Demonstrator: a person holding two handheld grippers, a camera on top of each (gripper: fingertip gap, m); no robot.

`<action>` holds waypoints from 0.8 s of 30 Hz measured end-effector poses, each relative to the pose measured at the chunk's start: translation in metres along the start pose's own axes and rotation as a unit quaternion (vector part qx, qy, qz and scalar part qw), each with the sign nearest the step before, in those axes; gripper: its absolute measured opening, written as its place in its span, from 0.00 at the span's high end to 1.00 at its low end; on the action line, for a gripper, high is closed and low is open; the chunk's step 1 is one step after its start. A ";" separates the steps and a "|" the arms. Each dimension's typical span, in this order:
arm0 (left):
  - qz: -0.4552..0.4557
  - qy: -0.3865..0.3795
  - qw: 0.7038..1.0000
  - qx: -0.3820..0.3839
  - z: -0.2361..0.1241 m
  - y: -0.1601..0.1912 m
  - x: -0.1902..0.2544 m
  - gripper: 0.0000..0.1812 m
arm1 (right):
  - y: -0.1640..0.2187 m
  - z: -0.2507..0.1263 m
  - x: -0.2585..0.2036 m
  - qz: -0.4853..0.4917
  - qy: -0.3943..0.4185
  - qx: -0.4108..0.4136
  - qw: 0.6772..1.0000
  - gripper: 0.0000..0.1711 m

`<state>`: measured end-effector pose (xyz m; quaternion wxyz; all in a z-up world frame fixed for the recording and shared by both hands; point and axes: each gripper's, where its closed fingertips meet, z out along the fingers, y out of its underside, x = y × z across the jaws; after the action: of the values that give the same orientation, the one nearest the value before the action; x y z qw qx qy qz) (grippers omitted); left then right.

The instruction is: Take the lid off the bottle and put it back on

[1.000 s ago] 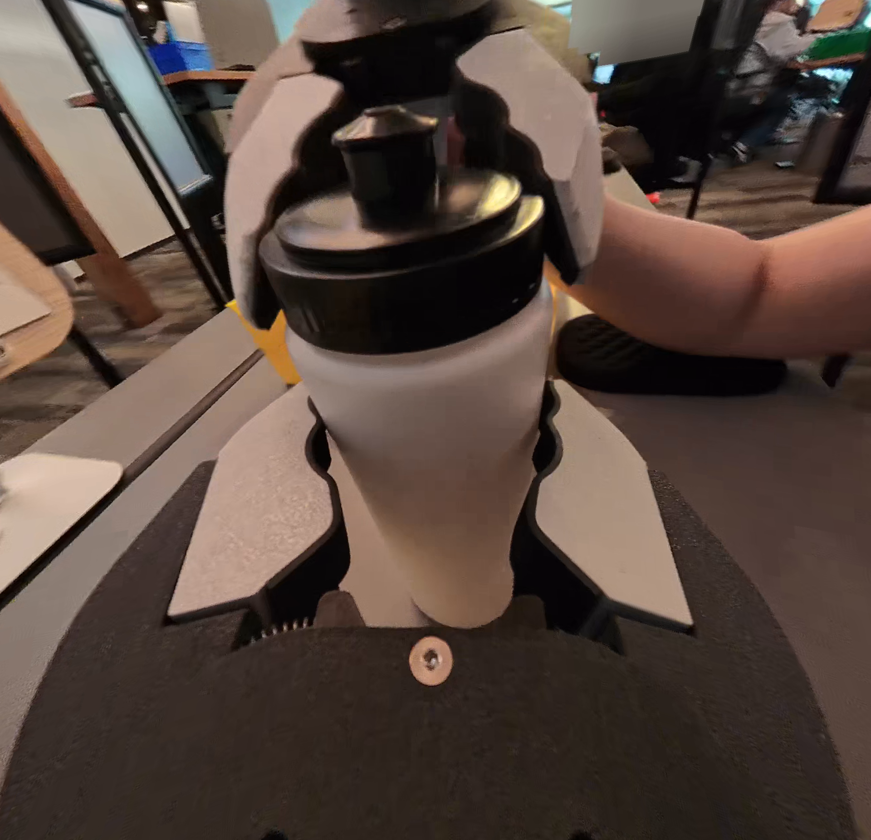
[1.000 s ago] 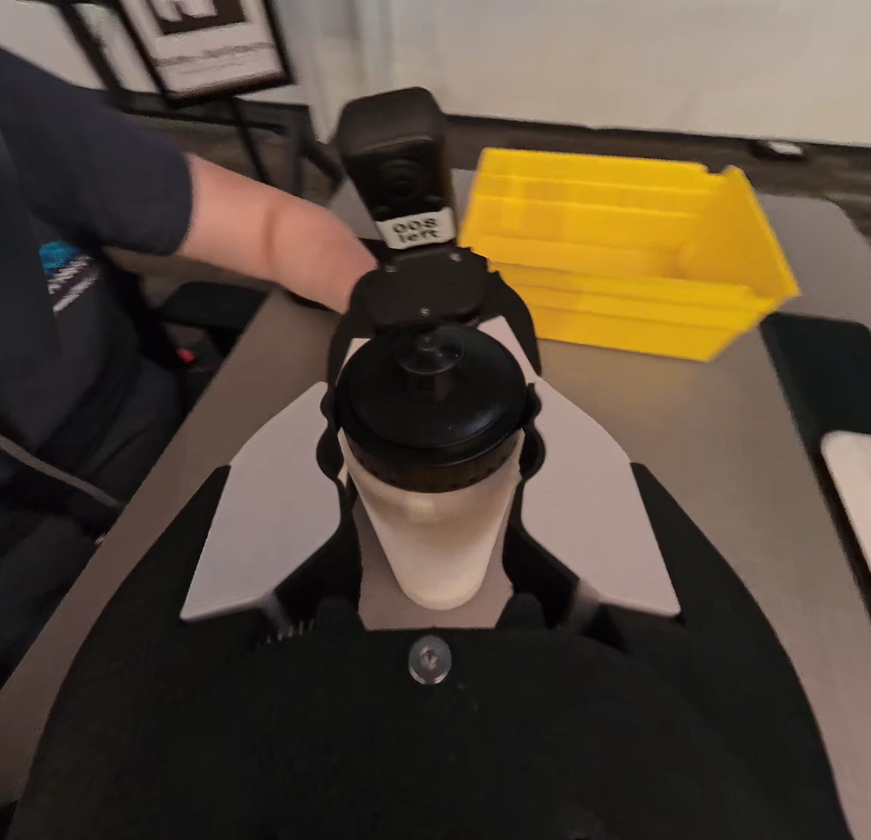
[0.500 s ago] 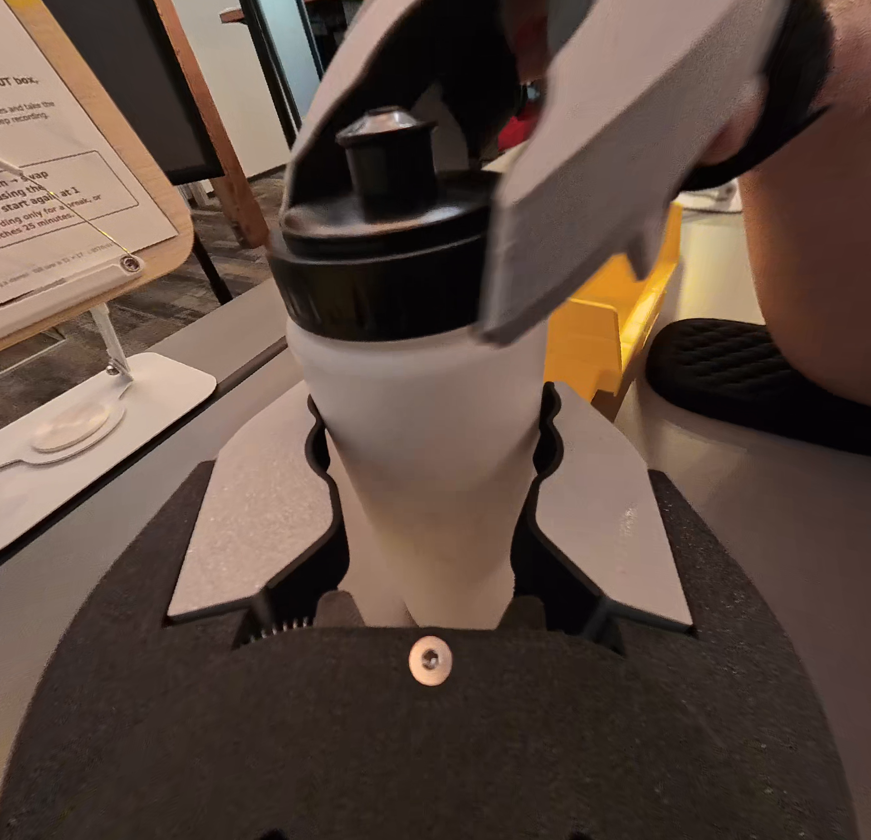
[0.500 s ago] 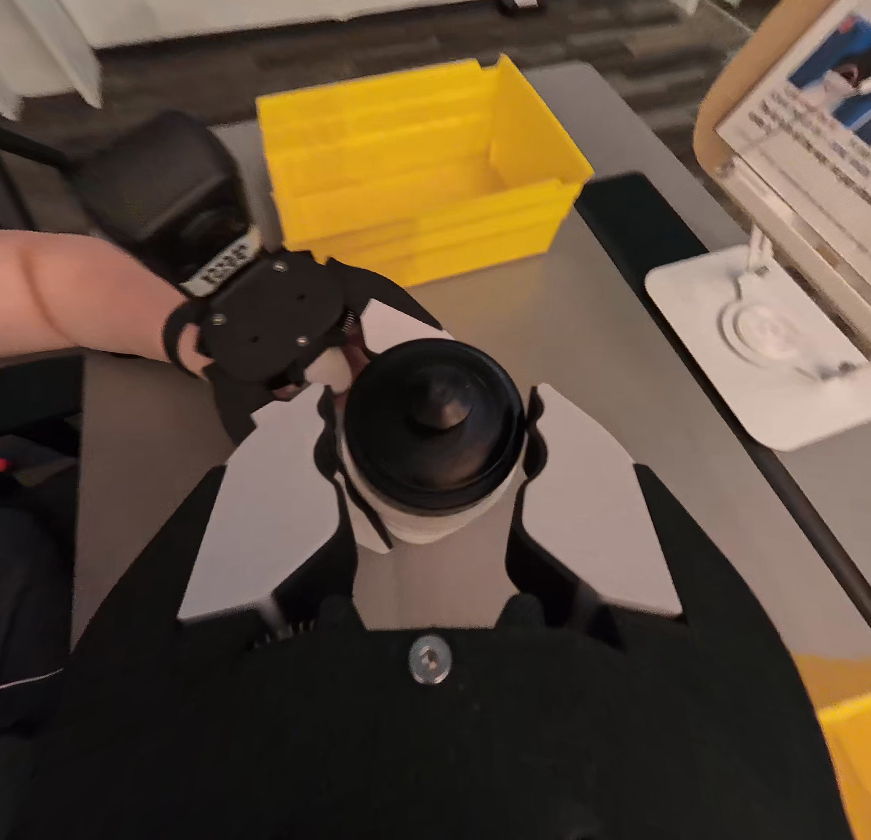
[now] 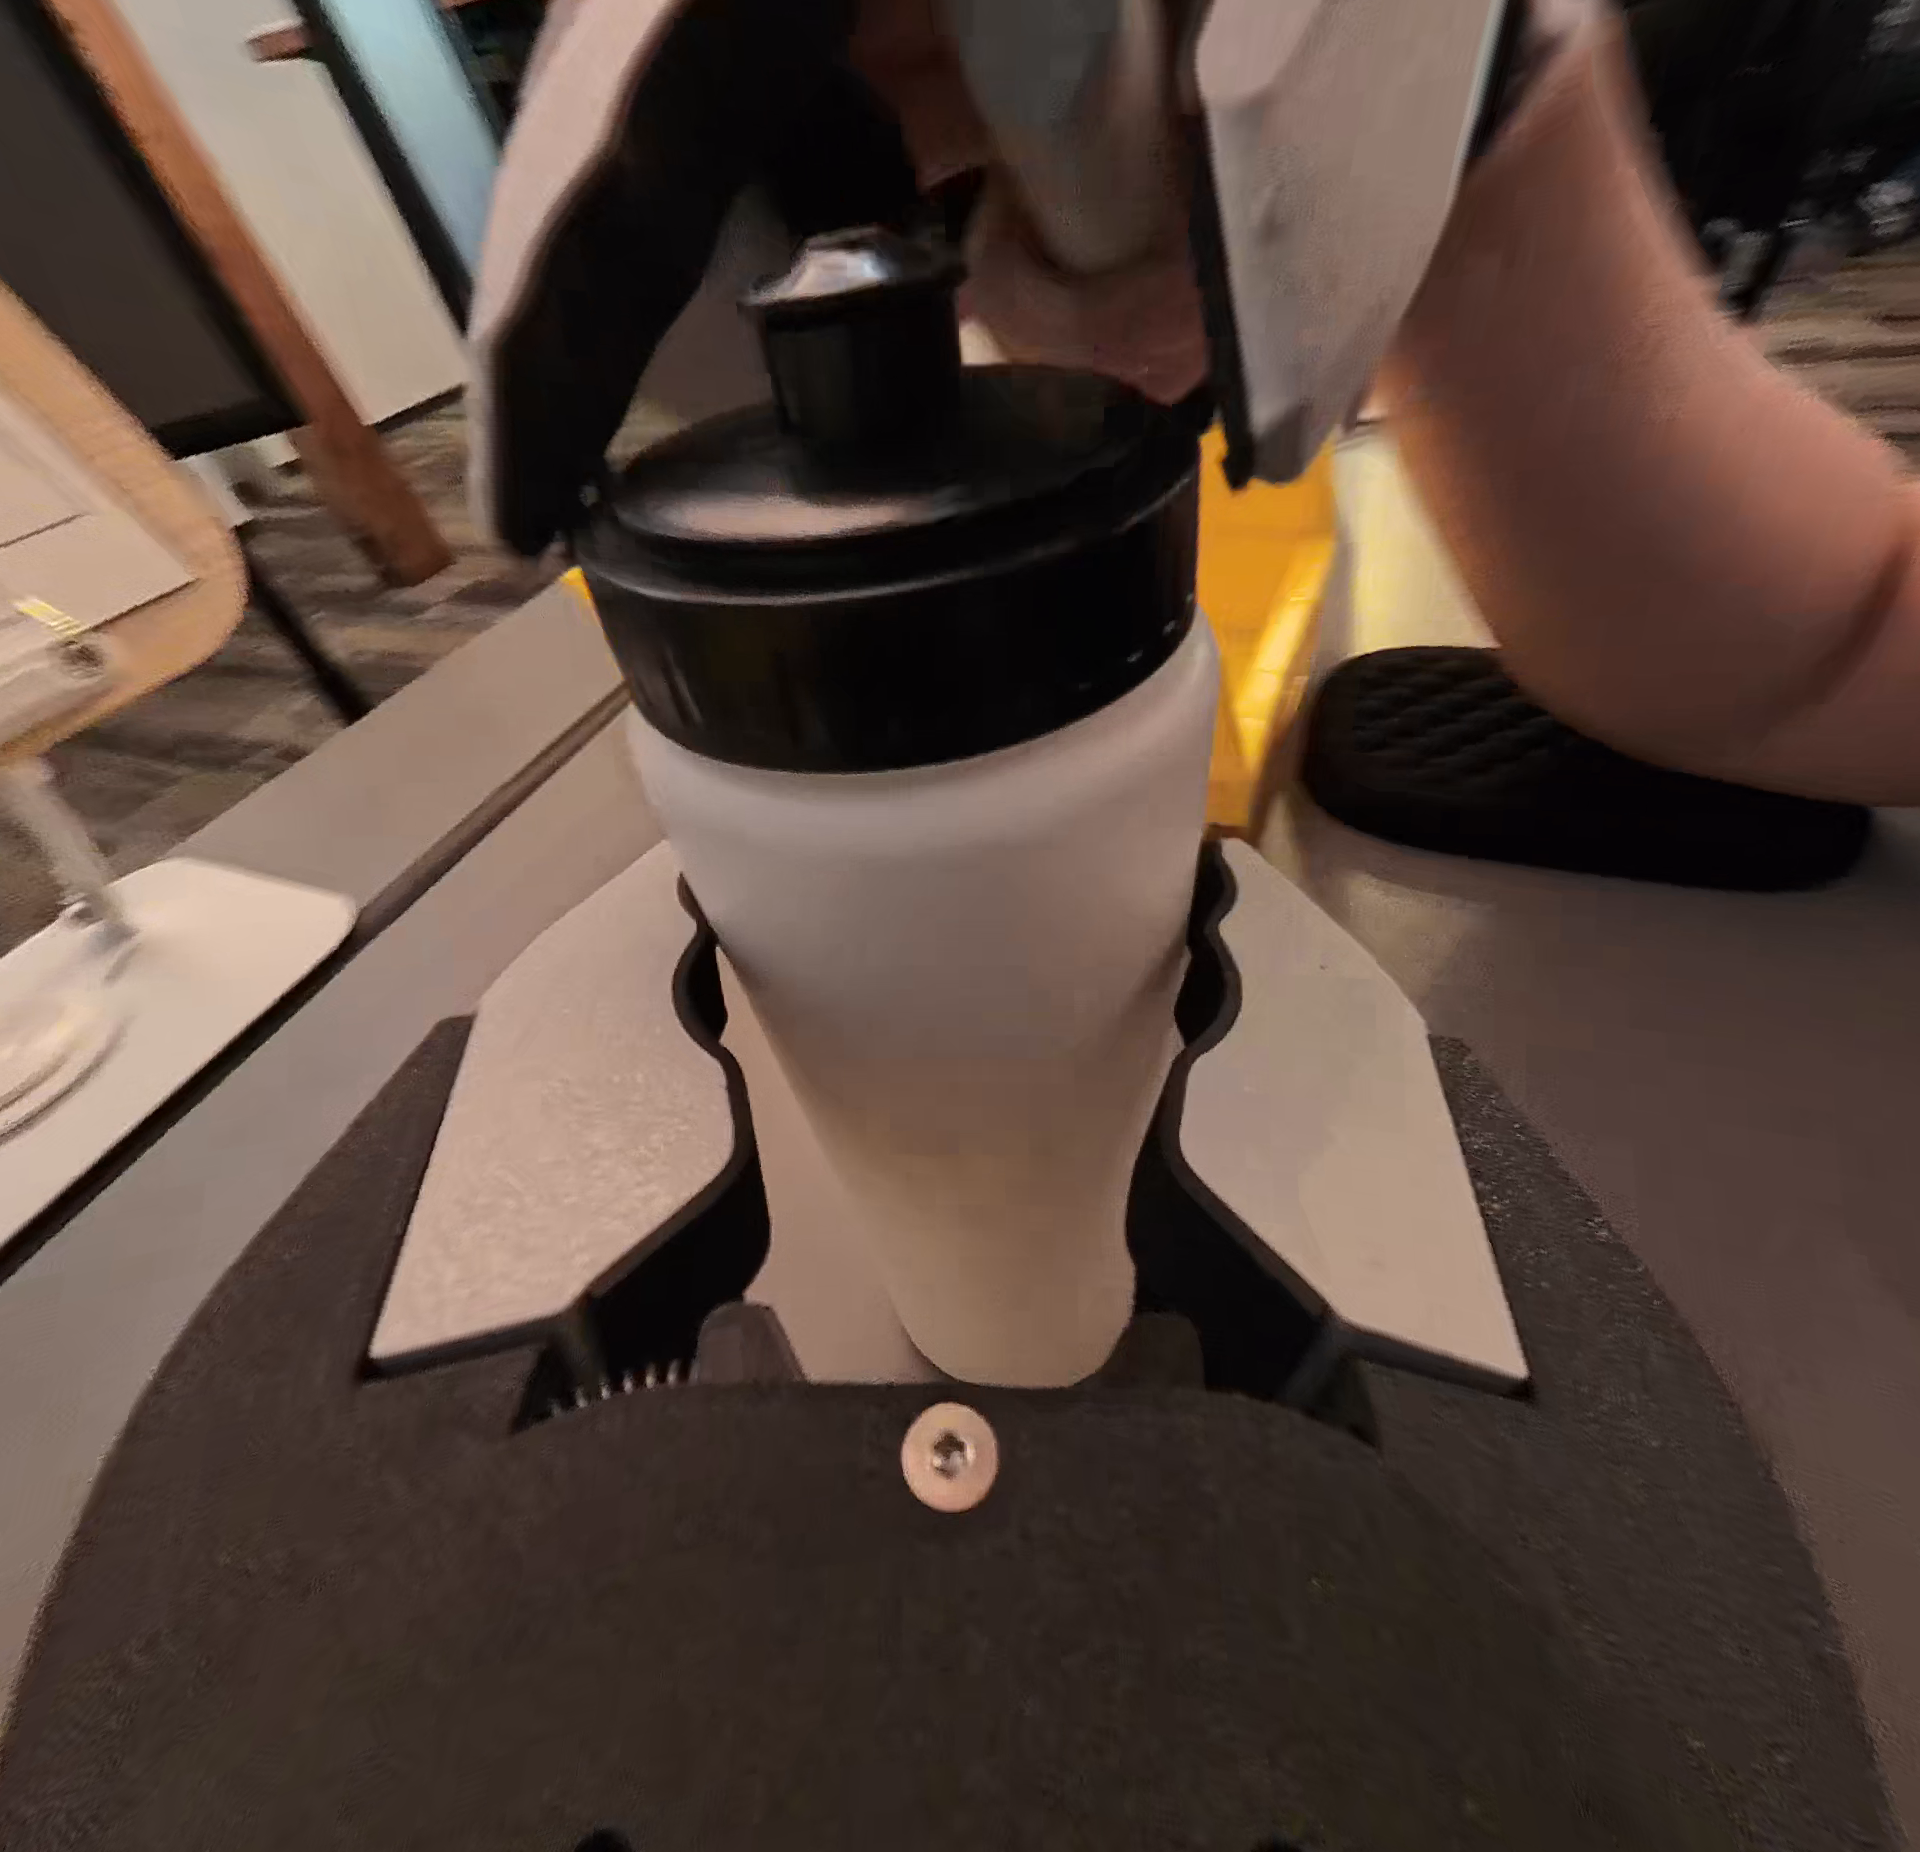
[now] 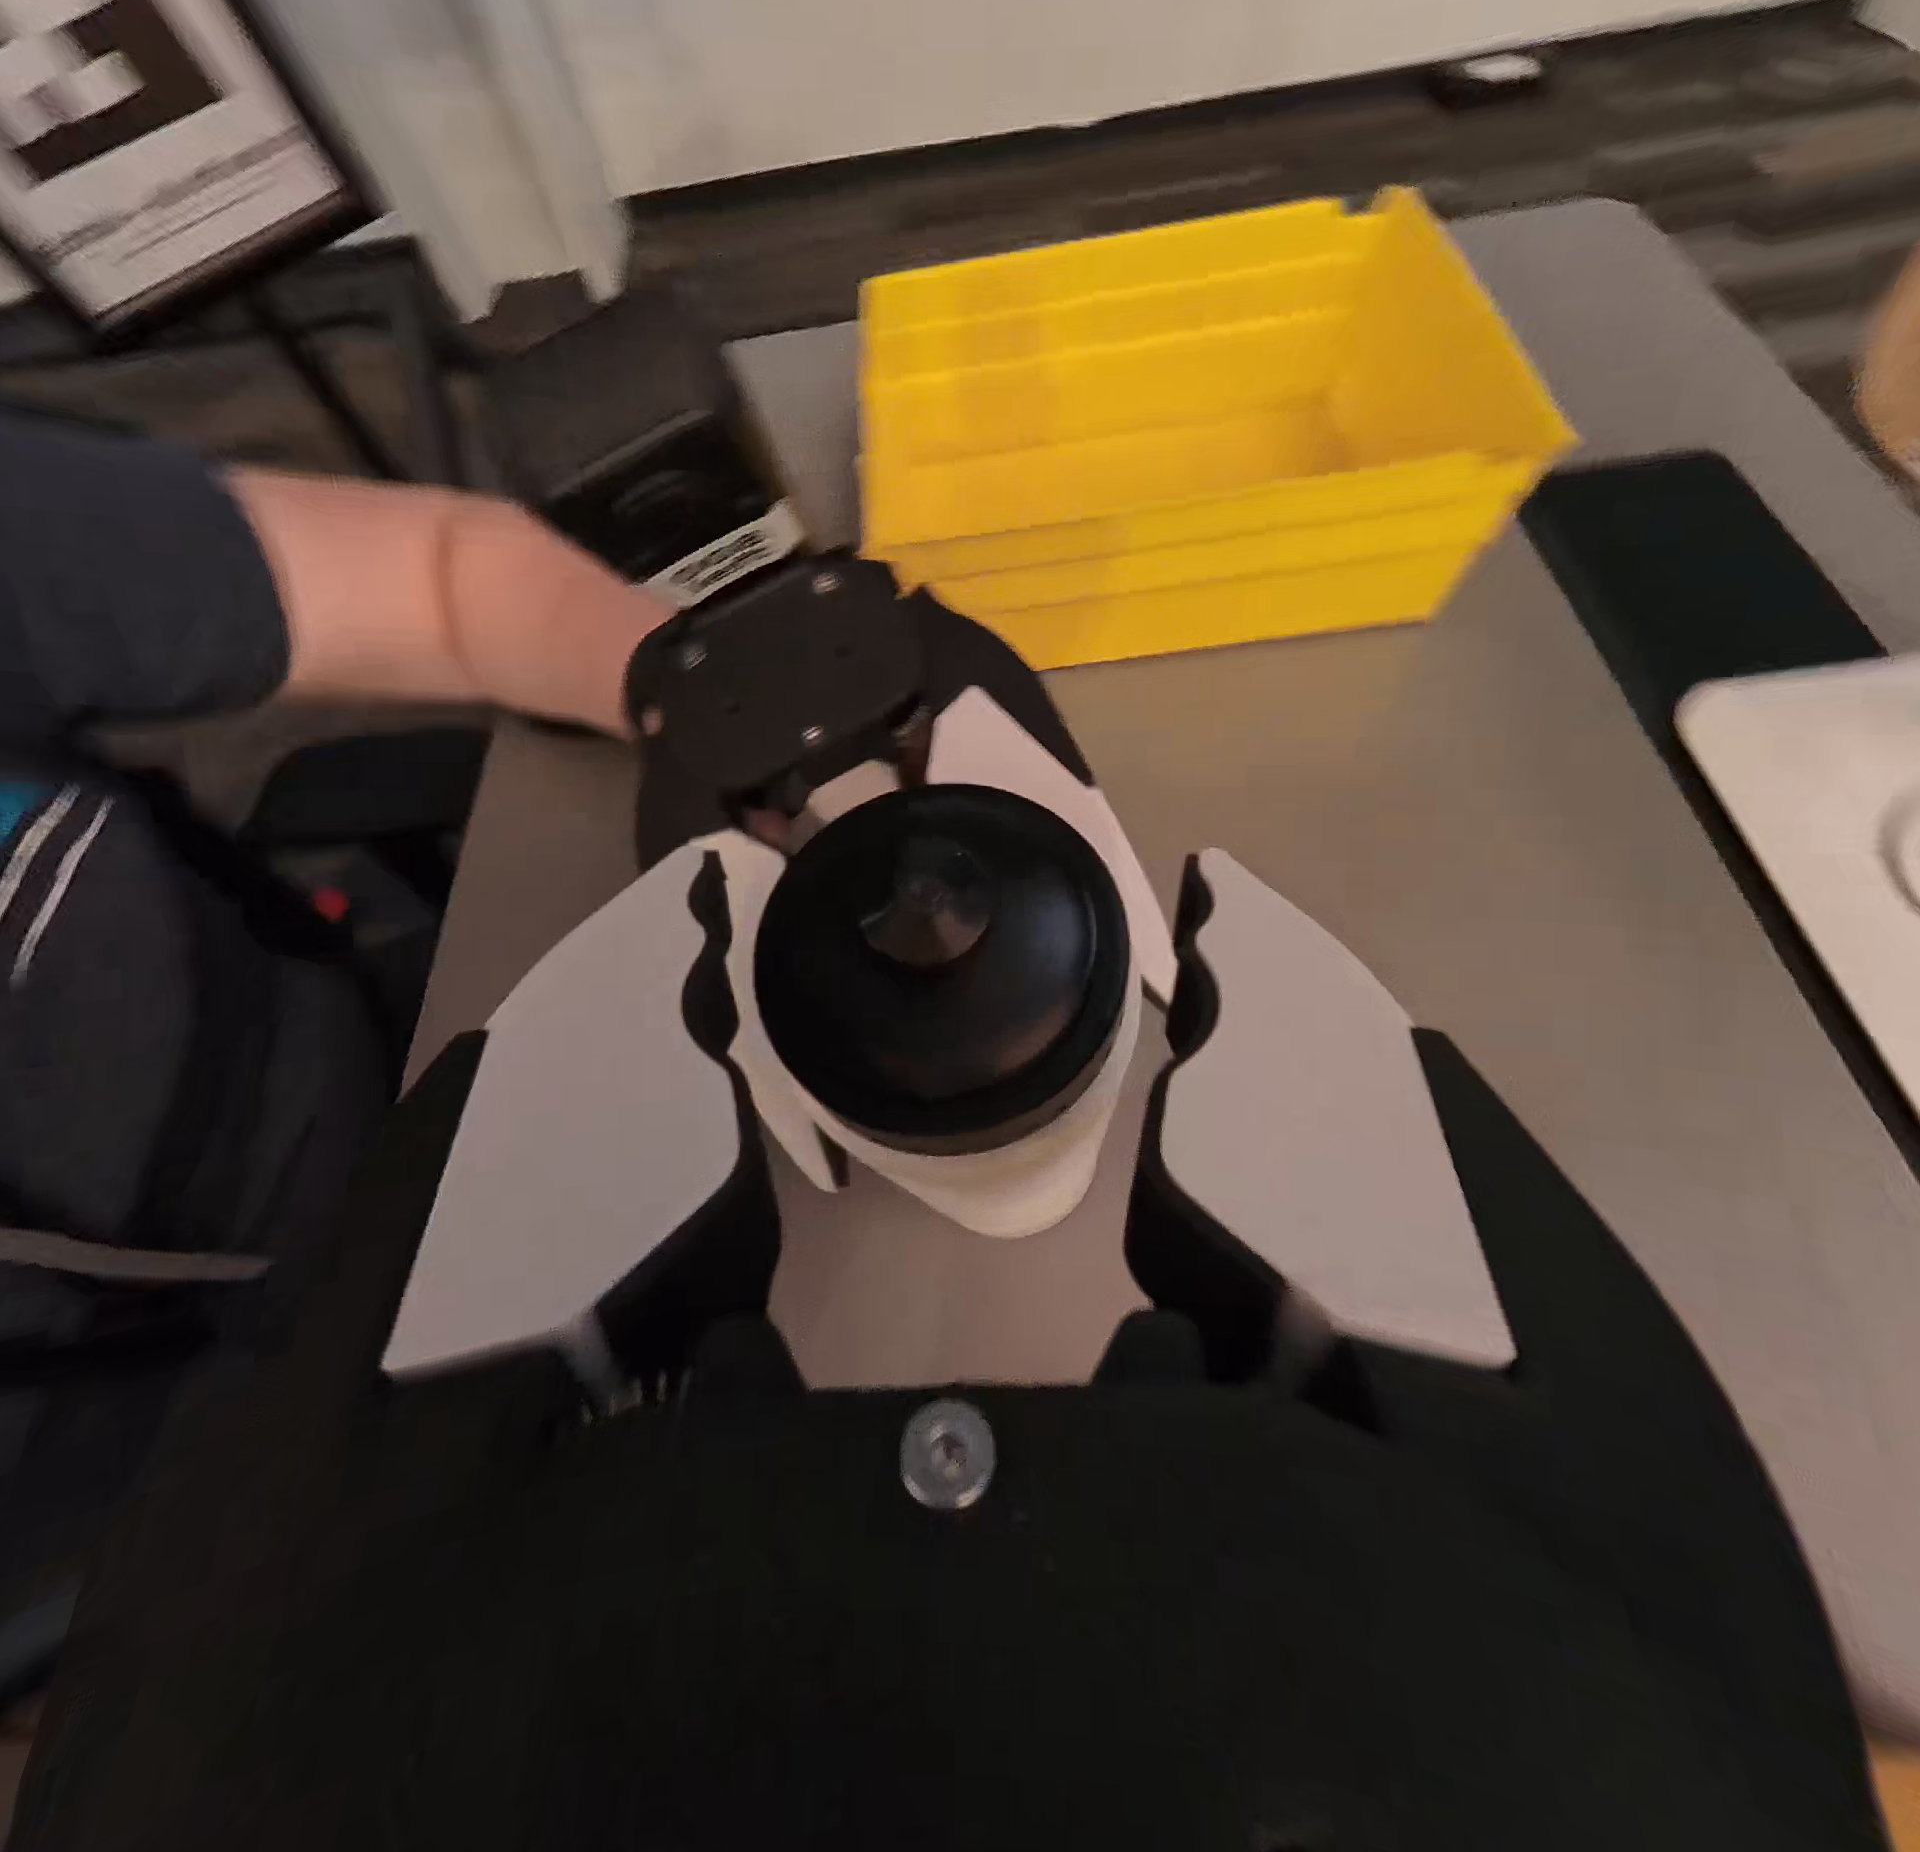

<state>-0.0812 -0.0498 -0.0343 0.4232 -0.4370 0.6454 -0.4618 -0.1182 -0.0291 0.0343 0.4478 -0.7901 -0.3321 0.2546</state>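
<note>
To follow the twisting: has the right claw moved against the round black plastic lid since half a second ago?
Yes. The right claw opened: its grey fingers spread outward from the round black plastic lid, leaving gaps on both sides.

An office-like workroom — grey tabletop [image 6: 1351, 763] carrying a yellow bin [image 6: 1195, 514], carpet floor beyond it, a framed marker board [image 6: 135, 119] behind.

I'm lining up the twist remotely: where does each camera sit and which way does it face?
Left wrist view: on the left gripper, looking level at the white bottle its fingers clamp; a forearm shows.
Right wrist view: on the right gripper, looking down on the black lid, fingers apart beside it; a sleeve shows.
Shared: bottle, lid, yellow bin.
</note>
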 end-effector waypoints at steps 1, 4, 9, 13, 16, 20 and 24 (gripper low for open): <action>-0.004 -0.019 1.000 -0.006 -0.001 0.001 -0.006 0.52 | -0.002 -0.001 0.006 0.021 0.041 -0.002 0.999 0.52; -0.014 -0.040 0.999 -0.017 0.000 0.002 -0.009 0.52 | 0.010 0.000 0.008 0.059 0.122 -0.053 0.989 0.54; -0.001 -0.019 0.999 -0.028 0.000 0.001 0.000 0.52 | 0.018 -0.001 0.006 0.011 0.142 -0.102 0.985 0.57; 0.014 0.100 0.995 -0.012 0.000 -0.002 0.034 0.52 | 0.027 -0.009 -0.024 -0.090 -0.020 -0.101 0.991 0.56; 0.021 0.128 0.992 -0.008 -0.001 -0.004 0.045 0.52 | 0.028 -0.013 -0.040 -0.131 -0.104 -0.059 0.984 0.57; -0.008 0.050 0.999 -0.020 0.002 0.000 0.018 0.52 | 0.021 -0.006 -0.012 -0.036 0.004 -0.080 0.996 0.49; -0.024 -0.001 0.999 -0.040 0.002 0.003 0.004 0.52 | 0.022 0.000 -0.005 0.022 0.113 -0.105 0.988 0.49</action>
<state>-0.0811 -0.0534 -0.0377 0.3948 -0.4693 0.6522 -0.4456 -0.1147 -0.0414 0.0156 0.3912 -0.8637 -0.2865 0.1373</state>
